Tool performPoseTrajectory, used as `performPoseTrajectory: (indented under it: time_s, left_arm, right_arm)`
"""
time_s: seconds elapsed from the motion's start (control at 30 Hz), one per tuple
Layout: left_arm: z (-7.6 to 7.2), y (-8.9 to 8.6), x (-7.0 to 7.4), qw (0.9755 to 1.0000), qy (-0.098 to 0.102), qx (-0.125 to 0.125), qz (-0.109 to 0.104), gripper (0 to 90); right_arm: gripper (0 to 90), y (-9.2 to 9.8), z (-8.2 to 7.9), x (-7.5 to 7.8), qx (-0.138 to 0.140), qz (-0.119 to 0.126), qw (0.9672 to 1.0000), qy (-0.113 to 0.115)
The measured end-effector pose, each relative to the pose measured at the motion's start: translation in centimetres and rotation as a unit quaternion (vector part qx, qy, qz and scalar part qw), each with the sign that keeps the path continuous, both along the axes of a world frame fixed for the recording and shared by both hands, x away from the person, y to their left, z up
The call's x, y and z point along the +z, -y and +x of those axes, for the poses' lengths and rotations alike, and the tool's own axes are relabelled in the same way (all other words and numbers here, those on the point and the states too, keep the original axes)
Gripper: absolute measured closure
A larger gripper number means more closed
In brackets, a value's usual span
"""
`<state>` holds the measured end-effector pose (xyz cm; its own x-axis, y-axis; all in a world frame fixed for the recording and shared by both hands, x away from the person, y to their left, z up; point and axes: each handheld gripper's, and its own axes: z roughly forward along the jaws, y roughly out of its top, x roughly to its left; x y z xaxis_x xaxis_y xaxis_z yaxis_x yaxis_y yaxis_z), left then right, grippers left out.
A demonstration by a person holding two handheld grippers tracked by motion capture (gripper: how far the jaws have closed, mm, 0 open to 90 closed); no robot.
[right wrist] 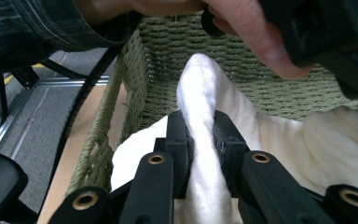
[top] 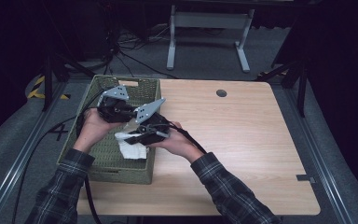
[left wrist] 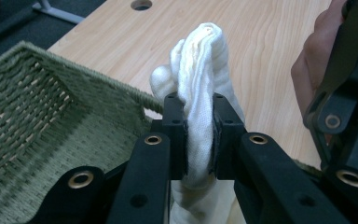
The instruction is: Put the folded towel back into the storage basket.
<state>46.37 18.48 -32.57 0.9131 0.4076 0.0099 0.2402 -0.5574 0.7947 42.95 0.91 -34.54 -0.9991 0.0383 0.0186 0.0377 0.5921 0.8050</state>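
A white cloth [top: 131, 145] hangs over the right part of a green woven basket [top: 100, 144], pinched by both grippers. My left gripper [top: 131, 124] comes in from the left, and in the left gripper view it [left wrist: 199, 140] is shut on a bunched fold of the cloth [left wrist: 200, 60], which sticks up past the pads. My right gripper [top: 131, 137] reaches in from the right. In its own view it [right wrist: 200, 144] is shut on another fold of the cloth [right wrist: 205, 93], with the rest of the cloth spread below inside the basket [right wrist: 242, 60].
The basket stands on the left end of a light wooden table [top: 233, 140]. A round cable hole [top: 221, 93] lies near the table's far edge. The two hands are close together, with the left hand [right wrist: 247, 23] just above the right gripper's jaws. Cables trail off the left side.
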Motion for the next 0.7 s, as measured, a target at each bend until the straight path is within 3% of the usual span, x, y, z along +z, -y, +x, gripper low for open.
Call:
performPoseTrajectory:
  time_s: [0.27, 0.5, 0.7]
  left_arm:
    - [-0.4, -0.2, -1.0, 0.9999, -0.009, 0.002, -0.006, 79.5]
    - [-0.4, -0.2, -1.5, 0.9999, -0.014, 0.001, -0.004, 79.5]
    - [-0.3, -0.1, -1.7, 0.9998, -0.020, 0.005, -0.004, 79.5]
  right_arm:
    - [79.5, -0.7, -0.4, -2.0, -0.001, -0.009, 1.0000, -0.001]
    - [78.6, -0.5, -0.8, -2.8, 0.000, -0.018, 0.9998, -0.007]
    - [64.6, -0.5, -0.9, -2.8, -0.003, -0.025, 0.9997, -0.003]
